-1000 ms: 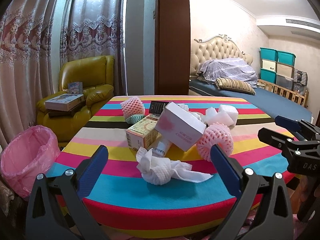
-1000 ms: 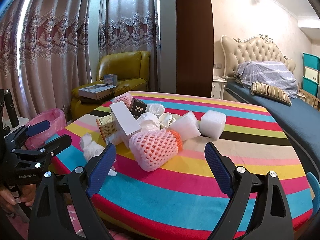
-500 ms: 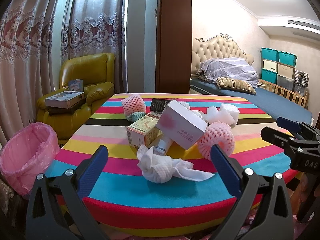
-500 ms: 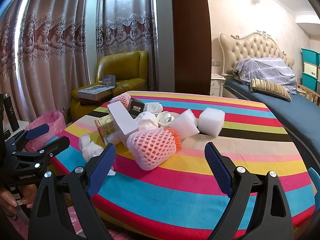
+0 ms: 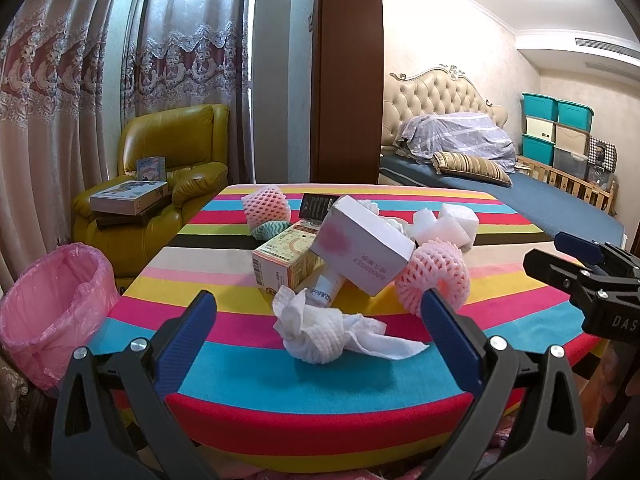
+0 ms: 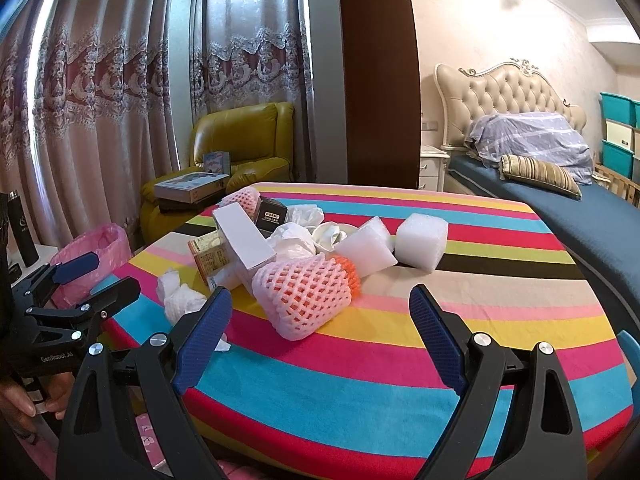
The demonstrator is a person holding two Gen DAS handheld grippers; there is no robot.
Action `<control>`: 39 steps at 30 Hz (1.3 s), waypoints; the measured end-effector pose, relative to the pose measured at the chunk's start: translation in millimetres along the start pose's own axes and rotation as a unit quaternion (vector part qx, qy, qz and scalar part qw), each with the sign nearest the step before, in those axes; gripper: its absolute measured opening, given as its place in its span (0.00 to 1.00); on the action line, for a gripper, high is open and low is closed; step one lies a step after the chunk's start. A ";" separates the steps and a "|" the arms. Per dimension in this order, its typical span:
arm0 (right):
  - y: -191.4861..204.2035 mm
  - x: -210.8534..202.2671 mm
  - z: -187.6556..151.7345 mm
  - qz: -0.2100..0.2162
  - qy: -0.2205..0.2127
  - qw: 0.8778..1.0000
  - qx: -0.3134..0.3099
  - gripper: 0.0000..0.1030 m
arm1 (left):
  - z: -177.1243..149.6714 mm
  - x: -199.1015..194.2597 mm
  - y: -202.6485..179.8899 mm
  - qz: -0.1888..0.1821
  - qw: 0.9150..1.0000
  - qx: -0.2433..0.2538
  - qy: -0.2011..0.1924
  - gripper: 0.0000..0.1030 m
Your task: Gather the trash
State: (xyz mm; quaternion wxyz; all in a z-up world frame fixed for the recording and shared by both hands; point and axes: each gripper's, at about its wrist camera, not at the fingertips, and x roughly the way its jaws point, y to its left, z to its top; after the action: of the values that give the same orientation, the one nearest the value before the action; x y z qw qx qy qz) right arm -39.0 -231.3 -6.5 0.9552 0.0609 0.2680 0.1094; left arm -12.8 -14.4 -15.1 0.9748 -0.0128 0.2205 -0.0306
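Both tools, left tool [image 5: 316, 324] & right tool [image 6: 320, 316], had jaws wide apart, empty, and you'd edged them slightly closer to the bench [image 5: 248, 380]. Crumpled tissue [image 5: 320, 330] lay nearest; foam net [image 6: 304, 296], boxes beyond. Nothing in pink bin [image 5: 52, 308] yet, so collecting hadn't begun.

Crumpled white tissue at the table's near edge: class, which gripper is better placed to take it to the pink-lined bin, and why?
Left. The left gripper has open jaws framing the crumpled white tissue, and the pink-lined bin stands on its side. The right gripper faces the pink foam net sleeve instead.
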 end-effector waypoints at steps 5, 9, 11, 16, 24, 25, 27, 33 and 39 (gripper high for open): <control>-0.6 -0.5 -1.0 -0.001 -0.001 1.000 0.001 0.82 | -0.1 0.1 -0.3 0.000 1.000 0.001 0.001 0.96; 0.8 4.6 -1.0 -0.005 0.006 1.000 0.002 0.82 | -0.2 1.9 0.7 0.000 1.000 0.004 0.001 0.96; -2.5 10.8 -1.5 -0.008 0.015 1.000 0.007 0.82 | -0.8 10.1 5.4 -0.007 1.000 0.004 0.014 0.96; -18.8 22.1 -6.7 -0.011 0.035 0.999 0.026 0.82 | -11.6 31.6 21.7 -0.009 0.998 -0.014 0.056 0.95; -33.2 40.3 -8.1 -0.009 0.037 0.999 0.032 0.82 | -21.7 68.6 19.0 -0.012 0.994 0.007 0.108 0.95; -33.4 43.0 -7.5 -0.008 0.039 0.999 0.031 0.82 | -21.9 72.2 17.4 -0.011 0.994 0.010 0.111 0.94; -32.2 51.6 -7.0 -0.003 0.043 0.999 0.027 0.82 | -22.1 80.7 11.7 -0.011 0.993 0.018 0.114 0.92; -25.1 73.6 -4.5 0.020 0.060 0.998 0.025 0.82 | -23.3 107.4 4.4 -0.016 0.991 0.021 0.135 0.81; -5.0 93.4 -5.0 0.040 0.076 0.996 0.008 0.82 | -34.0 110.5 7.1 -0.041 0.990 0.030 0.131 0.45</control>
State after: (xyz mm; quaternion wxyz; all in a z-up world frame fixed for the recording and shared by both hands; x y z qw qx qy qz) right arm 37.0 -213.3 -58.3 0.9266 0.0706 0.3376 0.1502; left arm 72.5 -14.9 -93.5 0.9355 0.0118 0.3442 -0.0783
